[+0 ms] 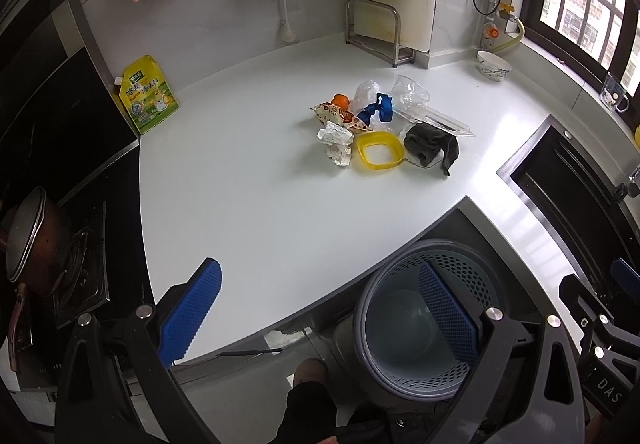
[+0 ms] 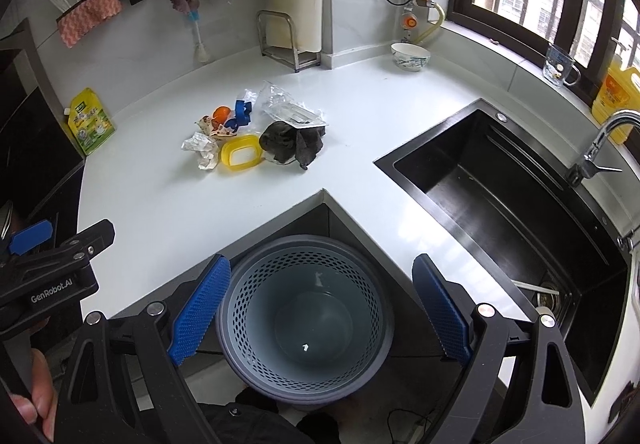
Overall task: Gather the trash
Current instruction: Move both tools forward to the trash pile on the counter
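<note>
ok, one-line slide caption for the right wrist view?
Open right gripper above empty perforated grey bin; trash pile waits on white counter.

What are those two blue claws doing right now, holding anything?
Left gripper: open, holding nothing.
Right gripper: open, holding nothing, above the empty bin.

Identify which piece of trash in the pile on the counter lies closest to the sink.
The dark grey cloth: it sits at the pile's sink-side end, beyond the yellow lid and crumpled paper.
</note>
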A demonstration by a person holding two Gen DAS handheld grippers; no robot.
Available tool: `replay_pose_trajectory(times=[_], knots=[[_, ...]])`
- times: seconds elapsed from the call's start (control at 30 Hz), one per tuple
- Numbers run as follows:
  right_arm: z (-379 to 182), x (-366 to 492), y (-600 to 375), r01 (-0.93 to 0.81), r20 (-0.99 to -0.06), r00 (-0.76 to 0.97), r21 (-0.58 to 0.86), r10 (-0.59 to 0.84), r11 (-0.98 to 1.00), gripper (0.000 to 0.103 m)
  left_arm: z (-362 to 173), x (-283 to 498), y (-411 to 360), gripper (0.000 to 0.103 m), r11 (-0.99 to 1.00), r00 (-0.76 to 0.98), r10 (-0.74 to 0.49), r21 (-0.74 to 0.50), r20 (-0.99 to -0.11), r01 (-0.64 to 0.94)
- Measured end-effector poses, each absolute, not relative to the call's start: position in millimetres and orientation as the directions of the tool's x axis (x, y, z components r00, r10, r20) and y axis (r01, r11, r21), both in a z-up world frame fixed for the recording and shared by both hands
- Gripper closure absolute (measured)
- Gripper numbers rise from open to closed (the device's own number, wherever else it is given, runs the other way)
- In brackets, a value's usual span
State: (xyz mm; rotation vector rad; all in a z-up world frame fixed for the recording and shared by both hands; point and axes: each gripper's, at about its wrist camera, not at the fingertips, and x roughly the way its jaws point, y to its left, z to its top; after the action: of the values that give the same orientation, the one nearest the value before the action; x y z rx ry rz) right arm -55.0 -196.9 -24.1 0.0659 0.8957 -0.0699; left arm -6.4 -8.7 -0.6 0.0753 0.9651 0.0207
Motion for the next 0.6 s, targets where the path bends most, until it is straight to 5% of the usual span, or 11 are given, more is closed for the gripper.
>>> replay_pose_trajectory(times=[0.6], knots=[[-49,14,-245,-0.131,-0.726,0.65,0.187,0.227,0.974,0.015,-21,13,-6,0.006,0.986,0.6,0.15,0.077,-0.786,-0.145]])
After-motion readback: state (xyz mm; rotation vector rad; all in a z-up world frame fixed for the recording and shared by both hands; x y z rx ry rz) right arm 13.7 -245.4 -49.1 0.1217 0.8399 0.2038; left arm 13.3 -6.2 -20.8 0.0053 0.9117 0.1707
